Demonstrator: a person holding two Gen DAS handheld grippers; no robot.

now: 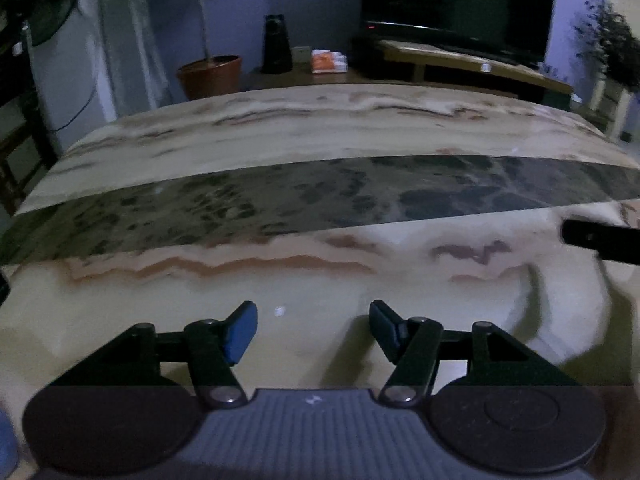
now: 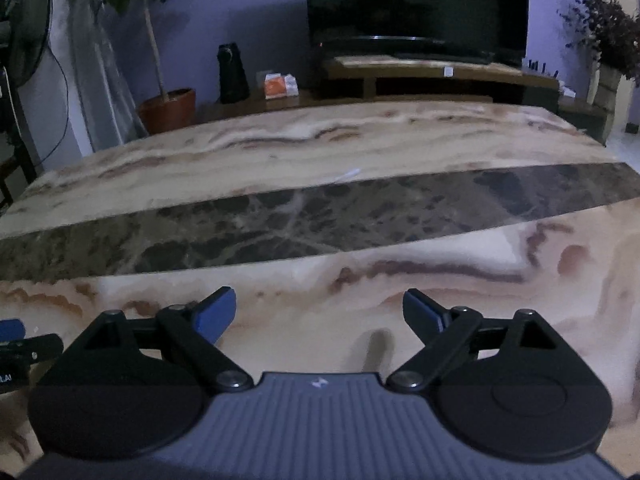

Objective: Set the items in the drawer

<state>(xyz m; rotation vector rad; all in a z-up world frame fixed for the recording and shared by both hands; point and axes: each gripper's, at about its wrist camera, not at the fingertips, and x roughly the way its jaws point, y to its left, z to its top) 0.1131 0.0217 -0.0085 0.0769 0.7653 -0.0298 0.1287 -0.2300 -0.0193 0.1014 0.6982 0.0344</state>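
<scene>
- Marble surface (image 1: 320, 136), crossed by a dark band (image 1: 320, 200); a television (image 2: 416, 4) stands beyond the band.
- Left gripper (image 1: 312, 328), on the near side of the band: fingers spread, nothing between them.
- Right gripper (image 2: 320, 316), on the near side of the band: fingers spread wider, nothing between them.
- Drawer and items: cannot tell where.

black hand-held gripper (image 2: 319, 314), blue pads (image 2: 212, 318); ribbed grey body

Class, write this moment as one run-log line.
left gripper: open, empty | right gripper: open, empty | both above marble table | drawer: not in view
</scene>
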